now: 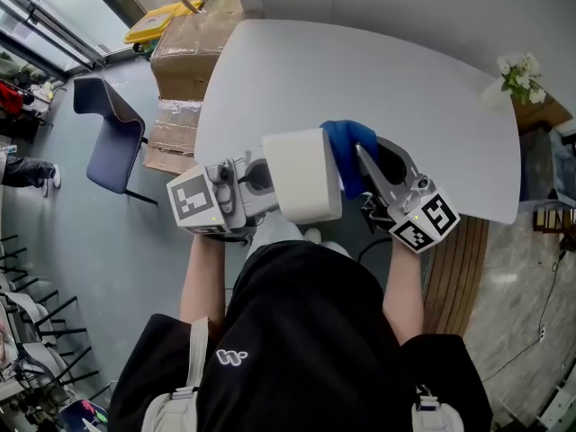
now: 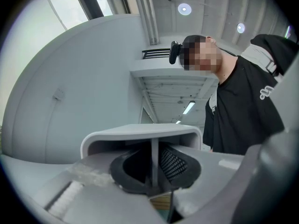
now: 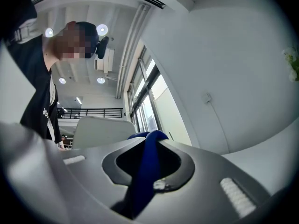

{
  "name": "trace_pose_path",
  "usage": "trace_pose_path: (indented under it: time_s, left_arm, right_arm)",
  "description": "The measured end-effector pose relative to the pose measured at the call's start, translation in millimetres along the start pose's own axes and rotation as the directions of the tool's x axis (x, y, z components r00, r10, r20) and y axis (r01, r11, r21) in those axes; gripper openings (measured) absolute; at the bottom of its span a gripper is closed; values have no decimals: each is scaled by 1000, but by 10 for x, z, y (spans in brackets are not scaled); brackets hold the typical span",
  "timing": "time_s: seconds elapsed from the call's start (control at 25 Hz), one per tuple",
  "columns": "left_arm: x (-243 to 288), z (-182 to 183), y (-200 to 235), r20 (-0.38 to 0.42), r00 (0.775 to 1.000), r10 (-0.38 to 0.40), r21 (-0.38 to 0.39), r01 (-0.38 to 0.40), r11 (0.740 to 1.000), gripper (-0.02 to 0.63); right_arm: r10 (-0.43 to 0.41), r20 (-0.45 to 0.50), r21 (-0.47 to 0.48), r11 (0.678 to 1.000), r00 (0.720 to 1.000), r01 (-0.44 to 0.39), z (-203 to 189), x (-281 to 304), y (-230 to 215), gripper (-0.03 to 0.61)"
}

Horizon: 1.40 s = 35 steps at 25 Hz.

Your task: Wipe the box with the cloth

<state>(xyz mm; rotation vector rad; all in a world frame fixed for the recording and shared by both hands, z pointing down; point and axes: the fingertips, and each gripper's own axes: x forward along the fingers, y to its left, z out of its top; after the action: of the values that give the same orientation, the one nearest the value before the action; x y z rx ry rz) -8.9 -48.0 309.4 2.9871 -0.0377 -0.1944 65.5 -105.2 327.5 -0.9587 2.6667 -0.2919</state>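
Note:
In the head view a white box [image 1: 301,175] is held up in the air over the near edge of the table. My left gripper [image 1: 263,176] is shut on the box's left end. In the left gripper view [image 2: 153,169] a thin wall of the box [image 2: 140,133] is pinched between the jaws. A blue cloth [image 1: 347,149] lies against the box's right side, with my right gripper [image 1: 362,157] shut on it. In the right gripper view [image 3: 150,171] the cloth [image 3: 145,167] runs up between the jaws, and the box [image 3: 98,130] stands just beyond.
A white rounded table [image 1: 360,70] lies below and beyond the box. Cardboard boxes [image 1: 191,43] and a dark chair [image 1: 112,135] stand on the floor at the left. White flowers [image 1: 520,74] sit at the table's far right. Wooden slats [image 1: 459,268] lie at the right.

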Motion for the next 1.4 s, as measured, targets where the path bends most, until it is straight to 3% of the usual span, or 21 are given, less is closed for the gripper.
trace_pose_path:
  time_s: [0.48,0.76,0.88,1.0,1.12,1.24,1.32,1.4]
  left_arm:
    - [-122,-36,349,-17,990,141,15,-141,990,55]
    - [-171,-249,618,-77,961,267,-8,-269,963,55]
    - [-190,-313,669,-90,953,291,-22,-294,956,55]
    - [-186,-451,723,-154,936,317,2,-320,947,55]
    - [-155,-564,713,-205,928,311,31,-312,950,55]
    - [-129,-663,722,-262,913,314,61,-309,949,55]
    - [-121,-798,754,-339,882,326,99,-311,945,55]
    - [-142,-979,793,-437,834,337,154,-300,942,55]
  right_arm:
    - [102,-78,-13,995,992,-104,-135,-14,173,54]
    - [246,-95,-2,969,965,-247,-180,-12,477,54]
    - [268,-66,16,964,961,-267,-135,-27,529,54]
    - [285,-22,37,958,958,-284,-72,-53,531,54]
    - [274,16,48,960,962,-274,-9,-52,503,54]
    - [205,59,60,976,977,-208,46,-49,369,54]
    - [134,72,61,989,988,-138,55,-61,237,54]
    - [58,70,54,997,996,-61,33,-65,110,54]
